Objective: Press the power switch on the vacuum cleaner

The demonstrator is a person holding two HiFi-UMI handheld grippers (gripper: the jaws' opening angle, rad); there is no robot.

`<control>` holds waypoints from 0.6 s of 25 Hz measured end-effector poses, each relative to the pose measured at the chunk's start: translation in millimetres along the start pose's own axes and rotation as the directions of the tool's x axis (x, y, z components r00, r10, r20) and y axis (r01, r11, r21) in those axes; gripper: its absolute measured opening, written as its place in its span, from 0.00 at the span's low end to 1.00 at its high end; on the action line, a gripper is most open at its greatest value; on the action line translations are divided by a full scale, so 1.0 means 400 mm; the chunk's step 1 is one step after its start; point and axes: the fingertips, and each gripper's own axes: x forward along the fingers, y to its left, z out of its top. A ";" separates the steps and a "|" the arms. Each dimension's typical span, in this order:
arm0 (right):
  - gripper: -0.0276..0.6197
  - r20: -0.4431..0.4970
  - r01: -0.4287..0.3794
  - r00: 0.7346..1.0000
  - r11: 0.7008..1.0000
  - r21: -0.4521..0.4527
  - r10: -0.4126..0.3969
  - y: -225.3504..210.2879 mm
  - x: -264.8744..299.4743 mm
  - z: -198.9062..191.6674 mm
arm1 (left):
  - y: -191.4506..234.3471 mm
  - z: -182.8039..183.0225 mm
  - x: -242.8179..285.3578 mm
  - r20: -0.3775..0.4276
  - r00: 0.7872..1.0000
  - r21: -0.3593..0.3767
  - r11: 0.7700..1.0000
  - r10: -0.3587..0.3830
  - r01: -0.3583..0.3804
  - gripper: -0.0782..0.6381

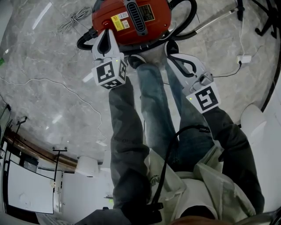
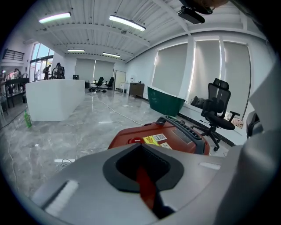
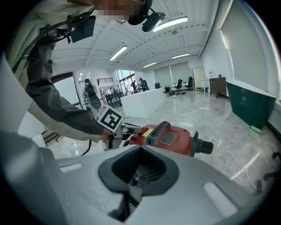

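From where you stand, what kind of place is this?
Probably an open-plan office or lab: a polished grey stone-look floor, a long white counter and a black mesh swivel office chair.

Glossy red plastic vacuum cleaner [image 1: 156, 24]

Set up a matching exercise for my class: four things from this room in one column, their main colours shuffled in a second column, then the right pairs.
Things
1. vacuum cleaner
2. office chair
3. counter
4. tub

Main colours
A. white
B. dark green
C. red
D. black

Right pairs: 1-C, 2-D, 3-A, 4-B
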 end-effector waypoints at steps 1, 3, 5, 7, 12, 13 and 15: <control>0.04 0.001 -0.003 1.000 1.000 0.000 0.003 0.001 0.000 -0.001 | 0.000 0.000 0.000 -0.002 1.000 -0.002 1.000 -0.004 0.004 0.11; 0.04 -0.003 -0.007 1.000 1.000 0.002 0.007 0.004 -0.002 -0.006 | 0.000 -0.001 0.000 -0.007 1.000 -0.006 1.000 -0.010 0.010 0.11; 0.04 -0.003 -0.007 1.000 1.000 0.005 0.007 0.002 -0.005 -0.008 | -0.003 0.002 0.001 -0.010 1.000 0.008 1.000 -0.009 0.010 0.11; 0.04 -0.006 -0.003 1.000 1.000 0.015 0.003 -0.001 -0.008 -0.009 | -0.005 0.011 0.004 -0.001 1.000 0.025 1.000 -0.004 0.004 0.11; 0.04 -0.001 -0.007 1.000 1.000 0.013 0.007 0.005 -0.007 -0.007 | 0.000 0.049 0.020 0.030 1.000 0.052 0.999 0.005 -0.007 0.11; 0.04 -0.003 -0.008 1.000 1.000 0.014 0.008 0.006 -0.007 -0.007 | 0.001 0.053 0.029 0.022 1.000 0.063 0.998 0.004 -0.005 0.11; 0.04 -0.006 -0.010 1.000 1.000 0.020 0.010 0.008 -0.009 -0.005 | 0.000 0.055 0.043 -0.007 1.000 0.101 0.995 0.000 0.000 0.11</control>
